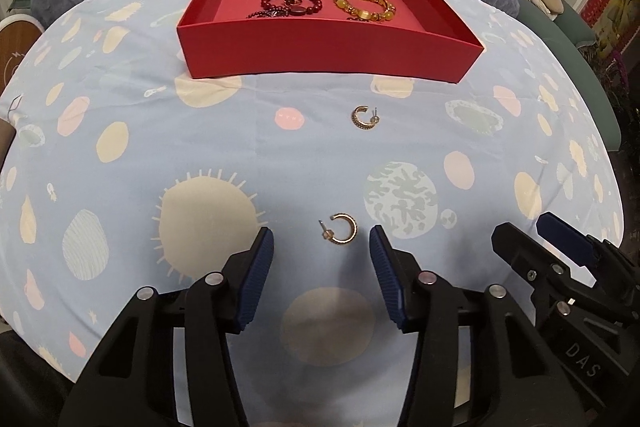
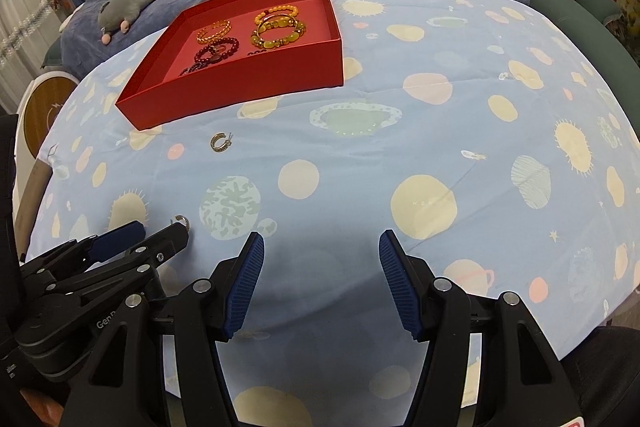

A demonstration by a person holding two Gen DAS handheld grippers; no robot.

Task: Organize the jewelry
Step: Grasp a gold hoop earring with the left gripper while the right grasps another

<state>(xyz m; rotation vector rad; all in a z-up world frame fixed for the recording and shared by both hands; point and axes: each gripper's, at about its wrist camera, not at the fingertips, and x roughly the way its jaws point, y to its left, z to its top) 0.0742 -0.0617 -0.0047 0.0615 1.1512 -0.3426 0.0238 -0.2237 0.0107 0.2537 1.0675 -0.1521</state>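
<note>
Hiding near earring: left hand-held gripper

Both views are evenly and fairly brightly lit by soft indoor light, with no harsh glare. Around the red box the focus is sharp; only a faint shadow lies at its near wall. Away from the box, straight lines bow strongly (fisheye lens) and the corners fall into black vignetting, slightly soft.
</note>
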